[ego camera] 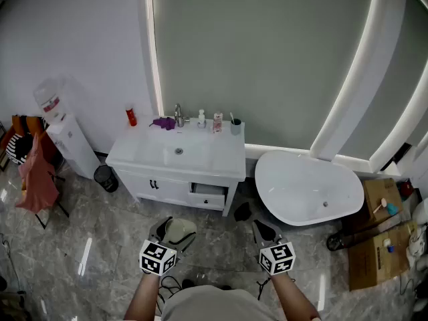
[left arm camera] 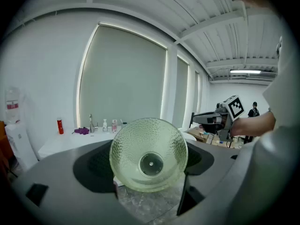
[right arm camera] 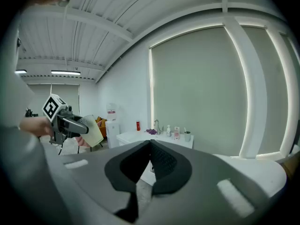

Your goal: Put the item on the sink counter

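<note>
A pale green, dimpled glass bowl (ego camera: 180, 231) hangs above the floor in front of the white sink counter (ego camera: 200, 160). My left gripper (ego camera: 171, 235) is shut on it, jaws spread wide. In the left gripper view the bowl (left arm camera: 149, 161) fills the gap between the jaws, its base facing the camera, and the counter (left arm camera: 65, 143) lies beyond at the left. My right gripper (ego camera: 265, 231) is held level beside it, shut with nothing in it; its dark pads meet in the right gripper view (right arm camera: 150, 146). That view also shows the bowl (right arm camera: 94, 131) at the left.
On the counter stand a red bottle (ego camera: 131, 116), a faucet (ego camera: 178, 115), a purple item (ego camera: 162, 122), small bottles and a cup (ego camera: 235, 127). One drawer (ego camera: 208, 196) is open. A bathtub (ego camera: 304, 187) is right, cardboard boxes (ego camera: 381, 243) beyond; a water dispenser (ego camera: 63, 134) and bin (ego camera: 105, 177) left.
</note>
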`<state>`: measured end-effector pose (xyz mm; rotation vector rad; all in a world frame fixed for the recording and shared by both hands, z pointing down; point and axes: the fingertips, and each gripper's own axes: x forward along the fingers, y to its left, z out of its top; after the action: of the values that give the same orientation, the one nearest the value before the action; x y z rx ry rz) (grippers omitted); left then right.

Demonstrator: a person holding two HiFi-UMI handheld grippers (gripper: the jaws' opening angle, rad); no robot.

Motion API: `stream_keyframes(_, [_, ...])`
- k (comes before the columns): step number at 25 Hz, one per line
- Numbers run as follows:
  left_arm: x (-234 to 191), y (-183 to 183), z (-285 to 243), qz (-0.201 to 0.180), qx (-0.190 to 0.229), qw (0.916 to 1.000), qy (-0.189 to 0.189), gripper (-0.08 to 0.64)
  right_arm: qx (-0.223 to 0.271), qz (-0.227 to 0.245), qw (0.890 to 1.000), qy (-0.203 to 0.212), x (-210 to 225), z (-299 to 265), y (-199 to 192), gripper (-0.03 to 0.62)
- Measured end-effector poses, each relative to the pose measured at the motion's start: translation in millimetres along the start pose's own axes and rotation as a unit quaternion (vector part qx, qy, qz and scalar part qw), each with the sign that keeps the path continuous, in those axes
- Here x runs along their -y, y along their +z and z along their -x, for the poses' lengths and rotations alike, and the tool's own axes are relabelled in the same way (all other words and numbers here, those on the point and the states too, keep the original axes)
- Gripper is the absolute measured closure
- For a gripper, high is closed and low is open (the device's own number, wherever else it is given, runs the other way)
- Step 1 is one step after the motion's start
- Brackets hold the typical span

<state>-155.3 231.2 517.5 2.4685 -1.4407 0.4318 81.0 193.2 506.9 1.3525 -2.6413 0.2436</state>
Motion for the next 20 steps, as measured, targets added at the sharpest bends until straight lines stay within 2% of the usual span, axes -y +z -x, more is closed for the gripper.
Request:
stream_keyframes(13, [-16, 6, 0, -0.008, 0.003, 0.9998, -0.015, 0.158, -0.001, 0.001, 1.0, -0.015, -7, -14, 7, 0.583])
stream_keyframes(20, [-37, -2, 8, -0.007, 0.0, 0.9997, -0.022, 0.158, -0.009, 0.009, 1.0, -0.021, -36, -28, 3, 0.581])
